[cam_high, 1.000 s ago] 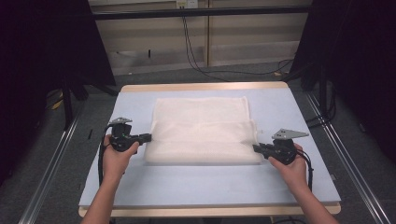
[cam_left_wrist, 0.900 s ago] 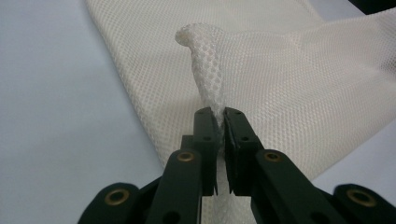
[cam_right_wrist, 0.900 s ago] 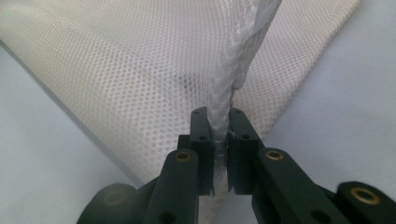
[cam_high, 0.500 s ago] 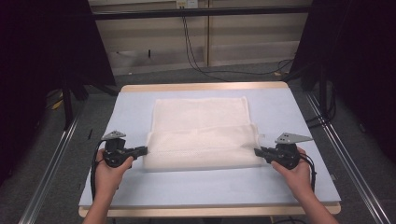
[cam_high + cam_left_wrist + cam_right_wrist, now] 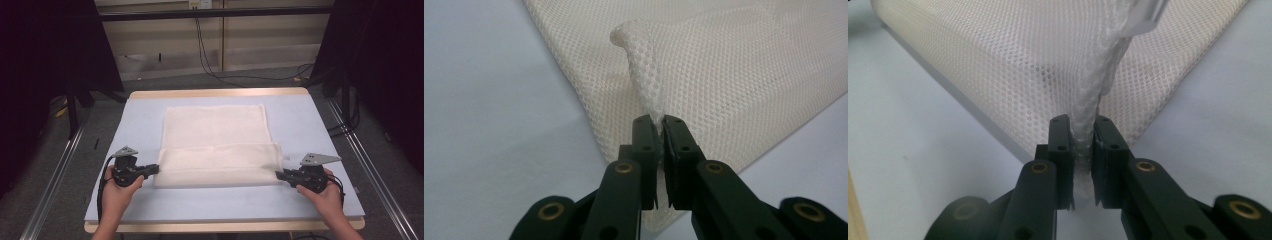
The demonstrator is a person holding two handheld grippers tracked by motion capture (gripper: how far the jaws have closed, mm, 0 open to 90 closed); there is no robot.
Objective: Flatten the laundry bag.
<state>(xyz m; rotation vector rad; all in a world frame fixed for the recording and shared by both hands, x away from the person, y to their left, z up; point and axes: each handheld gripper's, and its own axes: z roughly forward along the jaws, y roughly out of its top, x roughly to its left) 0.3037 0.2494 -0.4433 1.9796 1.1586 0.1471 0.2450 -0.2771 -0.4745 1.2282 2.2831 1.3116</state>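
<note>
A white mesh cloth [image 5: 215,135] lies on the light-blue table top [image 5: 135,130], its near part folded over into a band. My left gripper [image 5: 156,169] is at the band's left corner and is shut on a pinch of the mesh cloth [image 5: 724,65], which rises from between the left gripper's [image 5: 660,120] jaws. My right gripper [image 5: 278,174] holds the band's right corner. In the right gripper view a twisted strand of the mesh cloth [image 5: 1023,55] fills the narrow gap of the right gripper [image 5: 1080,120]; its jaws have just been opening slightly, with the pads still against the strand.
Bare blue table [image 5: 225,205] lies between the cloth and the near wooden edge [image 5: 220,226]. Metal rails [image 5: 55,180] run along both sides of the table. Black cables [image 5: 210,55] lie on the floor beyond the far edge.
Both hands have drawn back toward the near edge of the table, pulling the folded band of cloth with them, and they now sit lower over the table.
</note>
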